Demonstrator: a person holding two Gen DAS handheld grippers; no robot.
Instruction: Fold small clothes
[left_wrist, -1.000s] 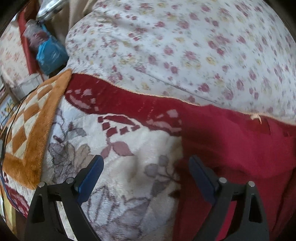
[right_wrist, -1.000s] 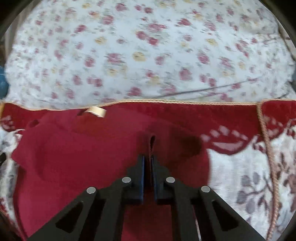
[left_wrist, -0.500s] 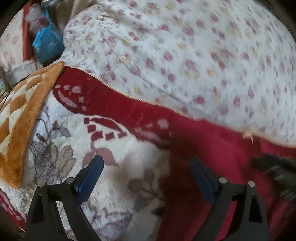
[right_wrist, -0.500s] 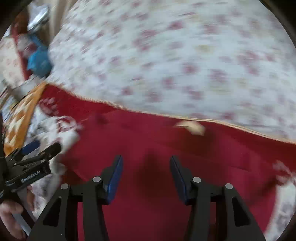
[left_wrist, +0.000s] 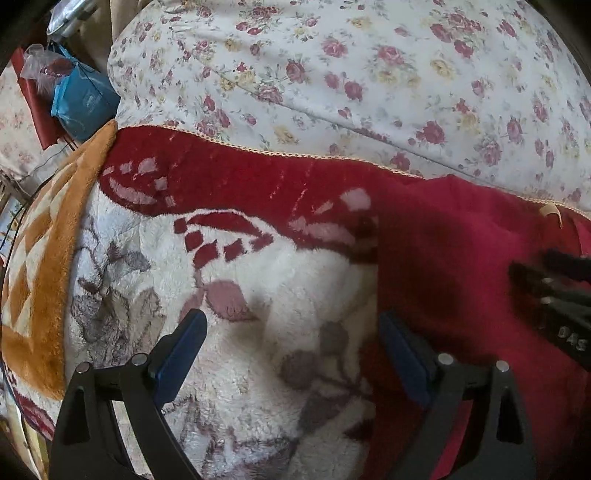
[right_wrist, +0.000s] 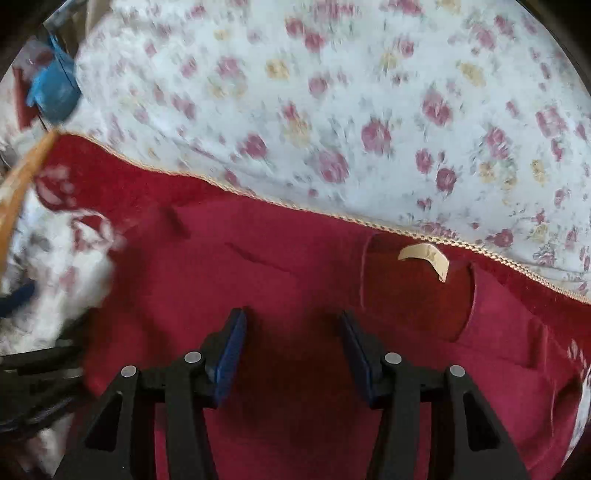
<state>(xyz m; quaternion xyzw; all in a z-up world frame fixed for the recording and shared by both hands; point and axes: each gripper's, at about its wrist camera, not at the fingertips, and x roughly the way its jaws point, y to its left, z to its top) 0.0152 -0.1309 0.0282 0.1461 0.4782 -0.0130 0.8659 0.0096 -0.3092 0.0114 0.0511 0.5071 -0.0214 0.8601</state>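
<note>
Floral bedding (left_wrist: 369, 74) fills the background, and in front of it lies a plush blanket (left_wrist: 280, 295) with a red border, the surface for this fold; every place below is given from that blanket's gold-corded edge (right_wrist: 369, 221). Far left of the edge, a blue bag (left_wrist: 86, 103) sits off the blanket. Below the edge's left stretch, the left tool (left_wrist: 291, 354) hovers with its jaws wide apart and empty, straddling the cream pile and the left margin of the red garment (right_wrist: 295, 280). Further right, just under the edge, the garment lies spread, its cream neck label (right_wrist: 424, 258) touching close to the cord. The right tool (right_wrist: 291, 350) hangs over the garment's middle; its jaws have just been opening and stand about half apart, with cloth beneath them but none pinched. To fold well, I judge each tool should take one layer only at a side margin, both level with each other, and carry the cloth over without dragging the blanket.
</note>
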